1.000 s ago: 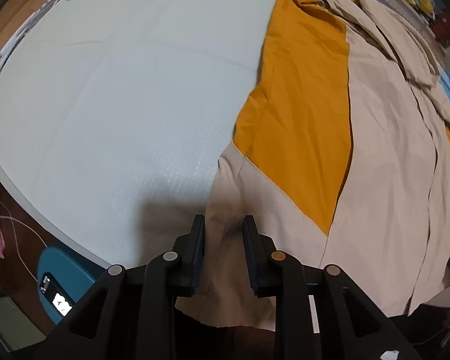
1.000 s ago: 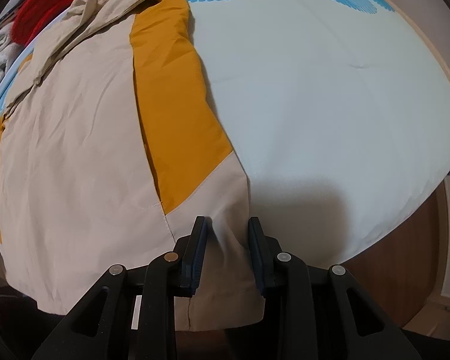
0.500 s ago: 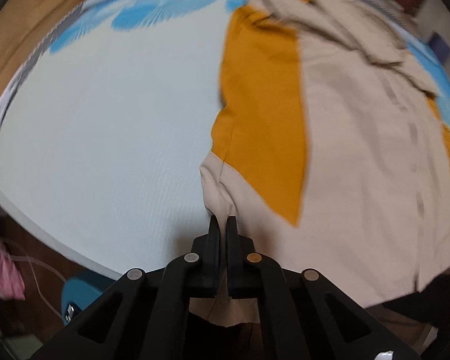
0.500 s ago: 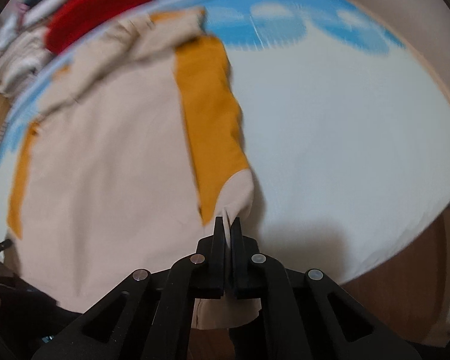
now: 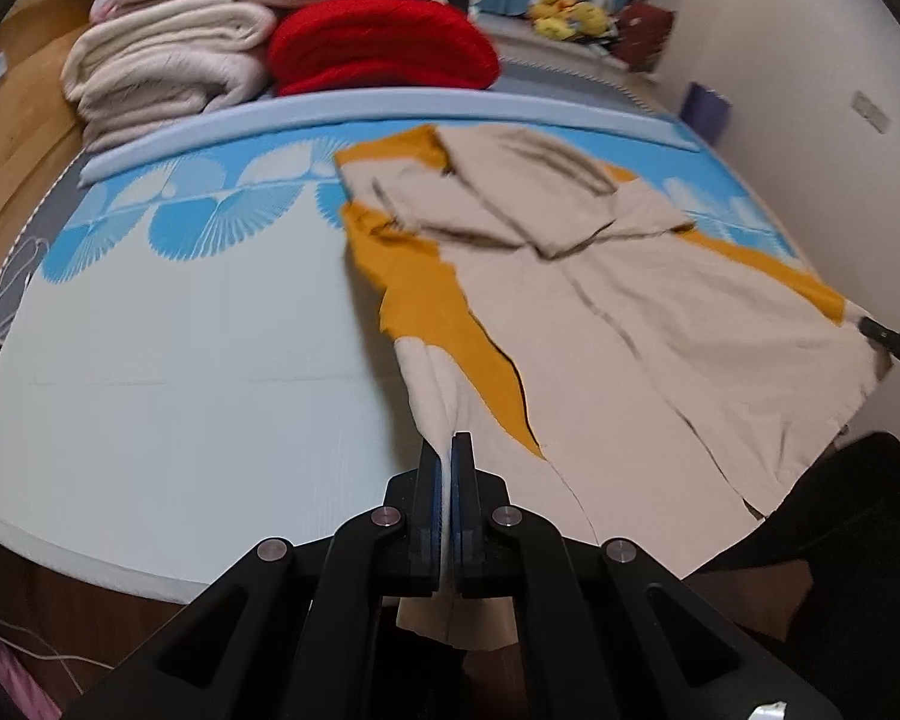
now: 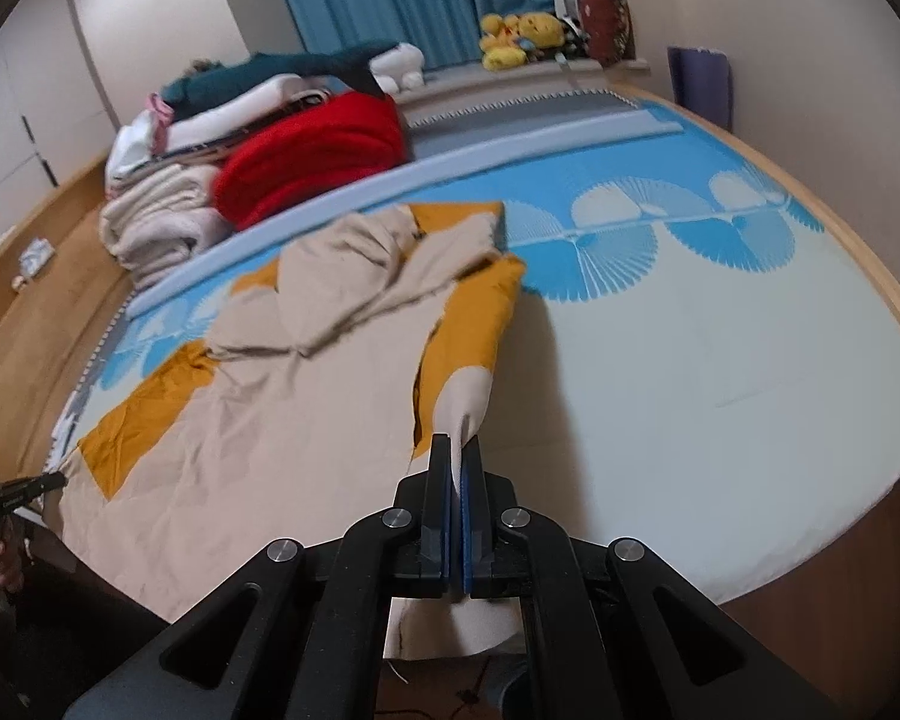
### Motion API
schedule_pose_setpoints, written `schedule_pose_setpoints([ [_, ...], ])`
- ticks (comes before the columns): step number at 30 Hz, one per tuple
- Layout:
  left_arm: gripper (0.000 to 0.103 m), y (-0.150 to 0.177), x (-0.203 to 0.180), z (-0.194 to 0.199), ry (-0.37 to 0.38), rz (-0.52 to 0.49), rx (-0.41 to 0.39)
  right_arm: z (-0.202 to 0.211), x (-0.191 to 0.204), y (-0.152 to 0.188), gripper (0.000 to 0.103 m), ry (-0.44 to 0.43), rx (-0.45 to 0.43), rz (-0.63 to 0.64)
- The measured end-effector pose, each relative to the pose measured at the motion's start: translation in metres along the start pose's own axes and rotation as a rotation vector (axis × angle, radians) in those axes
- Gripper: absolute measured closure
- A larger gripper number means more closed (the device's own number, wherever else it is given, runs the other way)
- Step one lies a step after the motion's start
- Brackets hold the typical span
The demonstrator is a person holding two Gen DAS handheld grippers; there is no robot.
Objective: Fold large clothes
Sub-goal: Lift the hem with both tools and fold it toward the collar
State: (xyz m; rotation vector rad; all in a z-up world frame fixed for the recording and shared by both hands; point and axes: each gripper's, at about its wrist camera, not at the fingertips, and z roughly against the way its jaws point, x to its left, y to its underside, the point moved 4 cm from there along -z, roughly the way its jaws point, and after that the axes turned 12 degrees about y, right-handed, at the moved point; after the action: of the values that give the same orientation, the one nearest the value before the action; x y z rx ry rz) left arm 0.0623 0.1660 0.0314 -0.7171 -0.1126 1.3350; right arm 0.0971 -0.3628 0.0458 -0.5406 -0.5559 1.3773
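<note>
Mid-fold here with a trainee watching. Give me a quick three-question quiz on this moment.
1. True or false: both claws are shut on the coat.
2. What lies behind the coat? A) a red blanket B) a suitcase C) a laptop
3. Fill in: the left claw pinches the coat's ____ edge, the right claw its other corner.

Key: 1 true; 2 A; 3 bottom

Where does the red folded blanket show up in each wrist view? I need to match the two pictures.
Left wrist: red blanket top centre, right of the cream blanket stack.
Right wrist: red blanket upper left of centre, right of that stack.
Shared landmark: yellow plush toys beyond the bed.
</note>
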Motion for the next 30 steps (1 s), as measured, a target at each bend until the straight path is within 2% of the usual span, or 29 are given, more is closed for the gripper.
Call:
schedule_pose_setpoints([
  [9,0.103,0.016,-0.017,0.056,0.073,0.019,-0.008,0.081,-0.021,0.010,0.101,-0.033,-0.079,-0.021],
  [12,0.102,0.004,-0.015,0.061,0.074,0.038,-0.023,0.091,-0.030,0.006,0.101,-0.036,-0.092,-0.057],
  [15,0.102,-0.019,0.004,0.043,0.053,0.075,-0.026,0.080,-0.035,-0.008,0.101,-0.018,-0.100,-0.071],
  [18,0.102,-0.050,0.031,0.009,0.039,0.131,-0.037,0.046,-0.037,-0.034,0.101,-0.012,-0.080,-0.093],
  [22,0.102,-0.090,0.067,-0.039,0.035,0.237,-0.048,-0.029,-0.033,-0.081,0.101,0.039,-0.027,-0.076],
  [25,0.102,-0.125,0.093,-0.084,-0.009,0.278,-0.035,-0.086,-0.026,-0.115,0.101,0.074,0.015,-0.062],
  [30,0.102,-0.150,0.122,-0.137,-0.046,0.318,-0.006,-0.180,-0.016,-0.155,0.101,0.106,0.077,-0.053],
])
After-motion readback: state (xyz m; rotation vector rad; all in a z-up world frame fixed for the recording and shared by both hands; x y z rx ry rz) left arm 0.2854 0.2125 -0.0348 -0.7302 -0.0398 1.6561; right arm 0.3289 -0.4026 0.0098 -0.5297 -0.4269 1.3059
